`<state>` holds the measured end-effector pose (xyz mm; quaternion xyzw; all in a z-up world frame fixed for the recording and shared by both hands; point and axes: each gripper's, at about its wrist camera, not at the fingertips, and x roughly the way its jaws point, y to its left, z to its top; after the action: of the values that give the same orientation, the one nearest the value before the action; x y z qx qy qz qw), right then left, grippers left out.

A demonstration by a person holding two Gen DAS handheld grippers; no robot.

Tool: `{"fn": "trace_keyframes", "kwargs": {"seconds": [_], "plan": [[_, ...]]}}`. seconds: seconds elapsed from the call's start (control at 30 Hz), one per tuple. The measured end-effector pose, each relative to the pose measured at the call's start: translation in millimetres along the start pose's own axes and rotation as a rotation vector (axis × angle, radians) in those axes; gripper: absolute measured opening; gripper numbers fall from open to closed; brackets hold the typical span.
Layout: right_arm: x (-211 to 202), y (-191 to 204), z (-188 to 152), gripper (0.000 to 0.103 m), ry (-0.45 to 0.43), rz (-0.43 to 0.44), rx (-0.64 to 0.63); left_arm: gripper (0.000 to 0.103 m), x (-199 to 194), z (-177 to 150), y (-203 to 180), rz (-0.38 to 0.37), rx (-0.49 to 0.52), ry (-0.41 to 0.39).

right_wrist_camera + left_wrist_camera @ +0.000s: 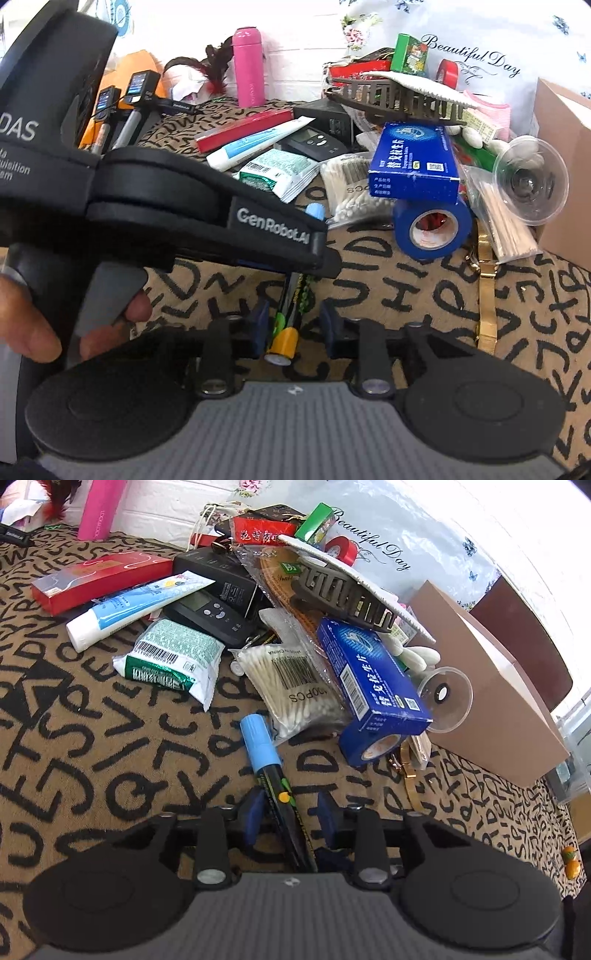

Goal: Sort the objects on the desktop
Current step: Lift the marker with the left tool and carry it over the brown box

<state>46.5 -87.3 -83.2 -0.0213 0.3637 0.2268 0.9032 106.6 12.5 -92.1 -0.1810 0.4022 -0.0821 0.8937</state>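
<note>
I hold both grippers, left gripper (286, 808) and right gripper (293, 325), gaping around the blue-capped marker (266, 760), neither pad pressing; I should pinch its barrel squarely first.

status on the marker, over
Left gripper and right gripper both straddle the marker, a gap showing at one pad each. Not clamped. Cotton swab bag just beyond its blue cap.

Bare patterned cloth (92, 760) left, clutter pile (295, 635) ahead, cardboard box (491, 701) apparently blocking right.
</note>
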Motion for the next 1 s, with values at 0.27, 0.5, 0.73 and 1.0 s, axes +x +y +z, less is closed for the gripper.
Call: {"fn": "trace_keyframes", "kwargs": {"seconds": [0.27,0.5,0.73,1.0], "plan": [[-31,-4,-7,0.018,-0.036,0.036,0.037,0.021,-29,-12,-24,0.000,0.029,-0.082],[-78,-11,-1,0.018,-0.158,0.032,0.049,0.020,-58,0,-63,-0.050,0.090,-0.182],[-113,-44,12,0.018,-0.271,-0.022,0.110,0.017,-56,25,-116,-0.146,0.178,-0.211],[-136,-98,32,0.017,-0.371,-0.109,0.182,0.015,-18,53,-178,-0.249,0.241,-0.178]]}}
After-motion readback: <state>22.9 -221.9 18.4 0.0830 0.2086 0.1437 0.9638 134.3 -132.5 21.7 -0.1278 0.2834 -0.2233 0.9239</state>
